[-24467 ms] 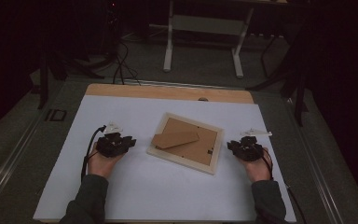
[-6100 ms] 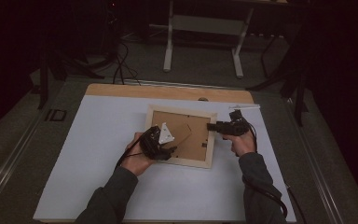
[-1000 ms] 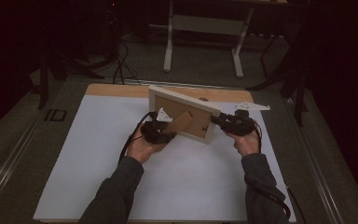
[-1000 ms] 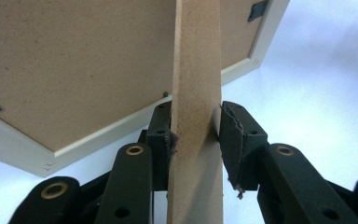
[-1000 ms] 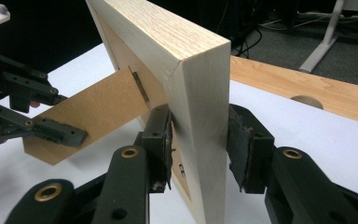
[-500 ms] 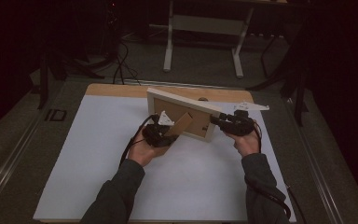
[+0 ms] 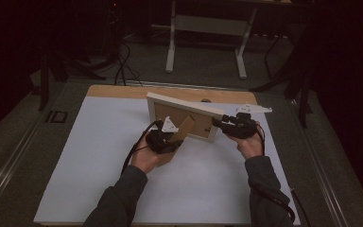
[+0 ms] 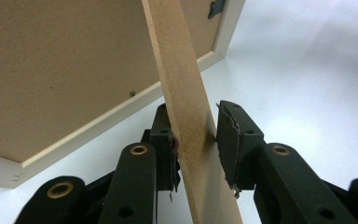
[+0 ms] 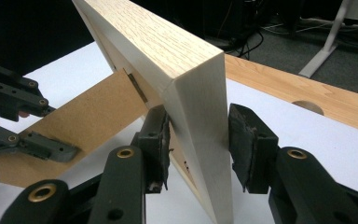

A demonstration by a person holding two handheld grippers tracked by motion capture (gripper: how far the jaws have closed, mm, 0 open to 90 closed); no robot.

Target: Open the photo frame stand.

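Observation:
A light wooden picture frame (image 7: 184,105) stands tilted on the white sheet (image 7: 99,156), its brown back (image 8: 60,70) toward me. A brown stand leg (image 7: 185,127) swings out from that back. My left gripper (image 7: 176,140) is shut on the stand leg (image 8: 182,84), with a pad pressing each face. My right gripper (image 7: 216,124) is shut on the frame's right side (image 9: 200,93), one pad against the back and one against the front. In the right gripper view the stand leg (image 9: 88,107) shows with the left gripper (image 9: 60,130) on it.
The white sheet covers a wooden table whose bare strip (image 7: 170,91) runs along the far edge, with a round hole (image 7: 205,100) in it. Beyond the table, a desk's white legs (image 7: 205,42) and cables (image 7: 123,66) stand on the dark floor.
The frame, flat on the sheet six seconds ago, stands tilted up. Over the last second it has tipped slightly steeper, and the left hand has shifted a little with the stand leg.

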